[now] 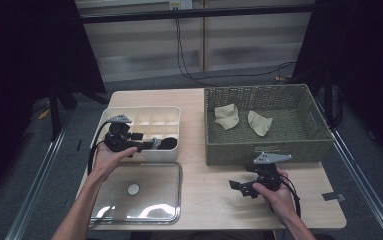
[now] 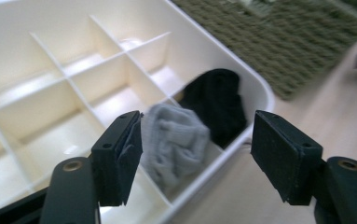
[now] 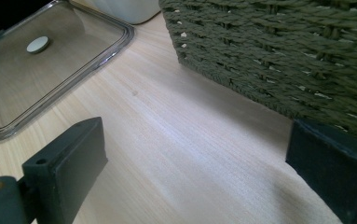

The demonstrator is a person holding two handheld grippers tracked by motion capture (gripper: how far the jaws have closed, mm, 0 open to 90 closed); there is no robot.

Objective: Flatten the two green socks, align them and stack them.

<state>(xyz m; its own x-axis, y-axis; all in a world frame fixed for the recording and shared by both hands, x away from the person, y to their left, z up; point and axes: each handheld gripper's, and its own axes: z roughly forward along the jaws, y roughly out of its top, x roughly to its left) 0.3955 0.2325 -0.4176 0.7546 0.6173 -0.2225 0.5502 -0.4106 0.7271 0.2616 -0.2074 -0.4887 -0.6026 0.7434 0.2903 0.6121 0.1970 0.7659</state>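
Over the white divided box [image 2: 41, 74], the left claw [image 2: 197, 156] gapes, one pad brushing a grey sock [image 2: 174, 142].

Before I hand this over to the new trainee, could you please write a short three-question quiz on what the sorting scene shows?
1. True or false: the left hand-held gripper is clamped shut on the rolled grey sock.
2. How many beige socks lie in the green woven basket?
3. What lies on the table in front of the white divided plastic box: A) a clear lid, B) a towel, C) a second basket?

Key:
1. False: its jaws stand open, the sock against one jaw.
2. Two.
3. A, the clear plastic lid.
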